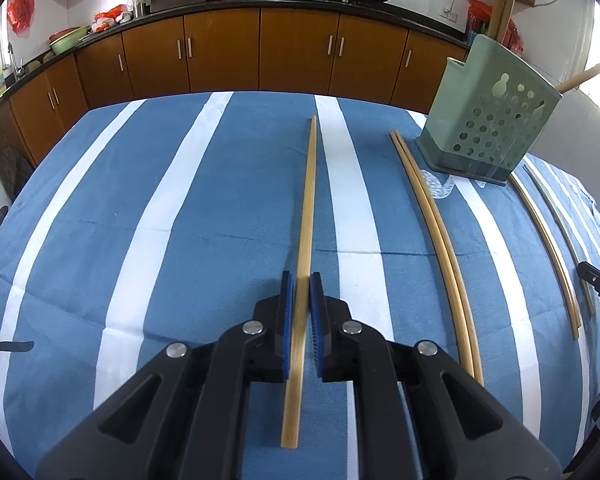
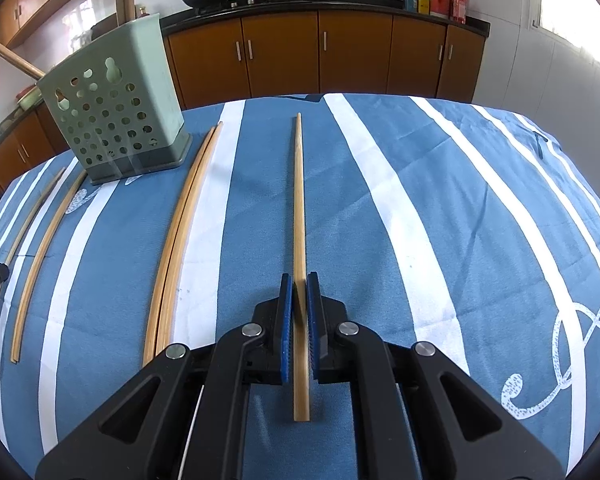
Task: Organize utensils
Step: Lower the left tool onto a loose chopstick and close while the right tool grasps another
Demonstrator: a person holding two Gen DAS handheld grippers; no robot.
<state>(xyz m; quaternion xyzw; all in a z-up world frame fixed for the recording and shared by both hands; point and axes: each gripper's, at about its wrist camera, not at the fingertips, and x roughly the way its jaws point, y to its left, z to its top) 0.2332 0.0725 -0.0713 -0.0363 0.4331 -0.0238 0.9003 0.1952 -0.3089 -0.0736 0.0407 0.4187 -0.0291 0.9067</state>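
Both my left gripper [image 1: 300, 280] and right gripper [image 2: 299, 280] clamped on a chopstick [image 1: 309, 200] each, next lift into green holder [image 1: 488, 120] at tabletop's far edge.

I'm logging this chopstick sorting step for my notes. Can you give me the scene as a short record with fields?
surface: blue and white striped cloth
left gripper: shut on a chopstick
right gripper: shut on a second chopstick
holder: green perforated utensil holder, upright on the cloth
loose chopsticks: a touching pair beside the holder; two more on its other side
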